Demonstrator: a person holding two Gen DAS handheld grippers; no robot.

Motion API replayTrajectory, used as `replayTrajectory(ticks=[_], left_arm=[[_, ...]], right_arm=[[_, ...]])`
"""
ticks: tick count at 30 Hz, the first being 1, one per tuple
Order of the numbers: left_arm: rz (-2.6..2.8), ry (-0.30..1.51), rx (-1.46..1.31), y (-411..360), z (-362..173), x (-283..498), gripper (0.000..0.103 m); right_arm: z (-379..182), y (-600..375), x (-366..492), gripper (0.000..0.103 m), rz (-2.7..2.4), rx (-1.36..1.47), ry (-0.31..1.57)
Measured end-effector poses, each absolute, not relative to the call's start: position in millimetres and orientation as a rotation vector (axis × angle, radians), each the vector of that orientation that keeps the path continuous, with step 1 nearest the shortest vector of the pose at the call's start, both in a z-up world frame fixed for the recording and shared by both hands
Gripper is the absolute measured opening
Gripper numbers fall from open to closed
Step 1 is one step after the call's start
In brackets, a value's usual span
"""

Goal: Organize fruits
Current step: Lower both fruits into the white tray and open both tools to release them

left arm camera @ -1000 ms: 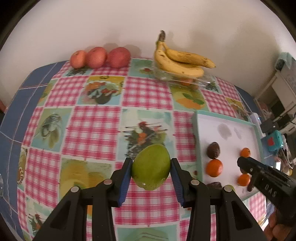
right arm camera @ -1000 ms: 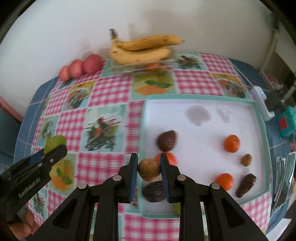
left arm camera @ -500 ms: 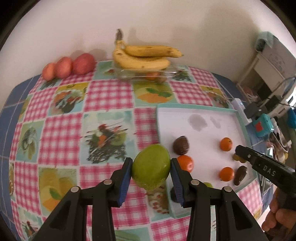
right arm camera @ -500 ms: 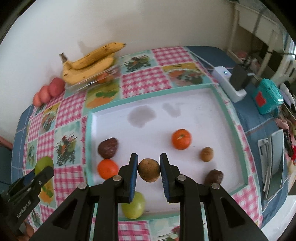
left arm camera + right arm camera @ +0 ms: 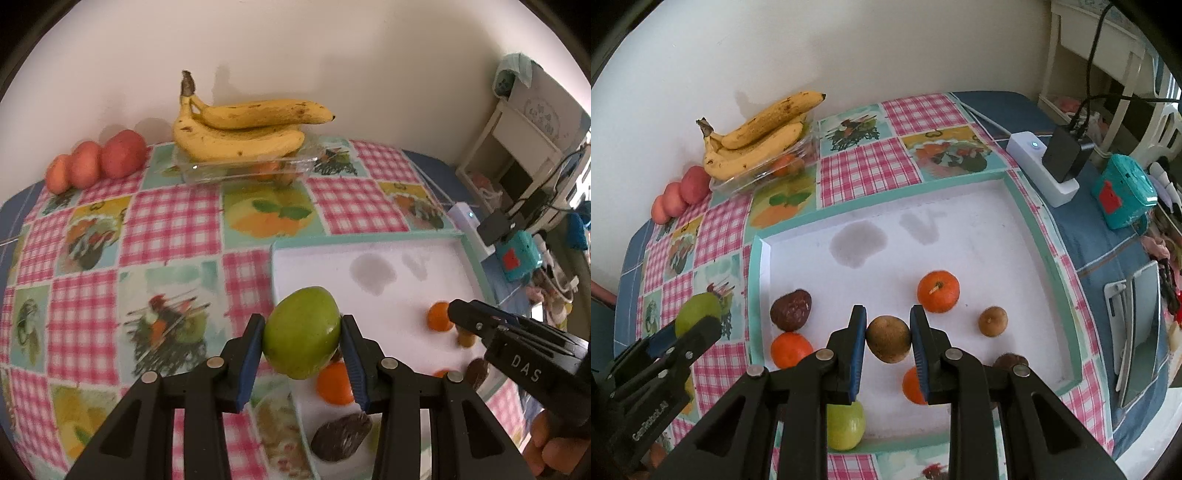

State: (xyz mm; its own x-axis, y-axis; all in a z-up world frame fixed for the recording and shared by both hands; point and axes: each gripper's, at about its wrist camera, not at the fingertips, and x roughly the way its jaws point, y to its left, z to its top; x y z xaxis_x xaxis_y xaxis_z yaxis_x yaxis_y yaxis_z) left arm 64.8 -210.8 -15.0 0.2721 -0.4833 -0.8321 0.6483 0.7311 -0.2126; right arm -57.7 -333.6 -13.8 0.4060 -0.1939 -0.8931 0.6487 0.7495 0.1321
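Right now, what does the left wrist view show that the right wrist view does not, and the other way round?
Only the left wrist view shows the left gripper clamped on the green fruit from close up.

Only the right wrist view shows the right gripper shut on a brown fruit, a green apple in the tray, and the white power strip in full.

Both show the bananas, the red fruits by the wall, and oranges in the tray.

Glossy checked oilcloth (image 5: pixel 173 221), clear plastic punnet (image 5: pixel 251 168), matt white tray (image 5: pixel 979 236).
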Motion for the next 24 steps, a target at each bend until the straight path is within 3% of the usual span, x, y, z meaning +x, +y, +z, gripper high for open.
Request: replayTrajectory(ticks=[24], left_arm=[[-0.802, 1.054, 0.254, -257, -69, 87, 0.044]], right_arm=[[-69, -386, -7, 0.025, -0.605, 0.471, 1.079]])
